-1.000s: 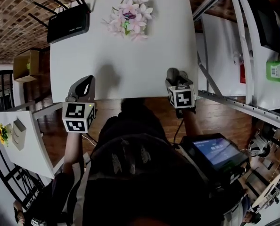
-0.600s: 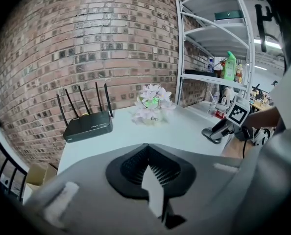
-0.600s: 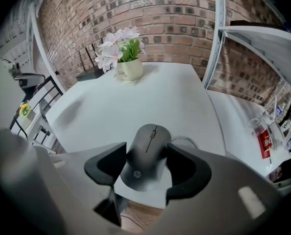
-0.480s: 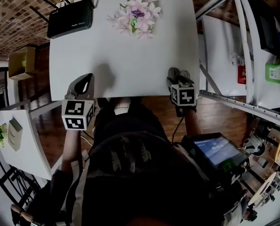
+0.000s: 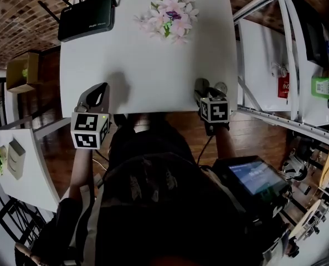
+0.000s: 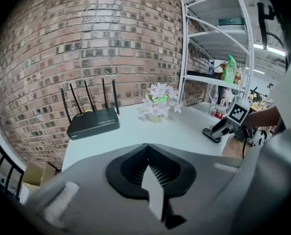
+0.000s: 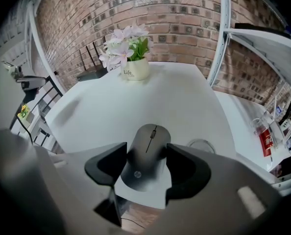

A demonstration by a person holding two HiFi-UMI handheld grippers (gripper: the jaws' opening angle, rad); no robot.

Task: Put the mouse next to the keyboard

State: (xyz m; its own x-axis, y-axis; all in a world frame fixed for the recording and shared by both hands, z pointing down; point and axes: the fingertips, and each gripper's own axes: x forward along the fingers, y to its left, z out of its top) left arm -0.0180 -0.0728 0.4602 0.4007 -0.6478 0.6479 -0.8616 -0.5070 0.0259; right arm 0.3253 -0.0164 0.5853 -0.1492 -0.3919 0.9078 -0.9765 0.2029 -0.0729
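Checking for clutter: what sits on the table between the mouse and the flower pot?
Nothing: in the right gripper view the white table is bare between the mouse and the flower pot.

- We see a matte grey mouse (image 7: 146,155), its wheel line darker
- Our table (image 5: 153,65) is plain white
- The router (image 5: 86,18) is black
- We note pale pink flowers (image 5: 170,14) with green leaves in a cream pot (image 7: 135,68)
- The brick wall (image 6: 86,48) is red-brown with pale mortar
- We see black-and-white square markers on the left gripper (image 5: 101,90) and the right gripper (image 5: 203,87)
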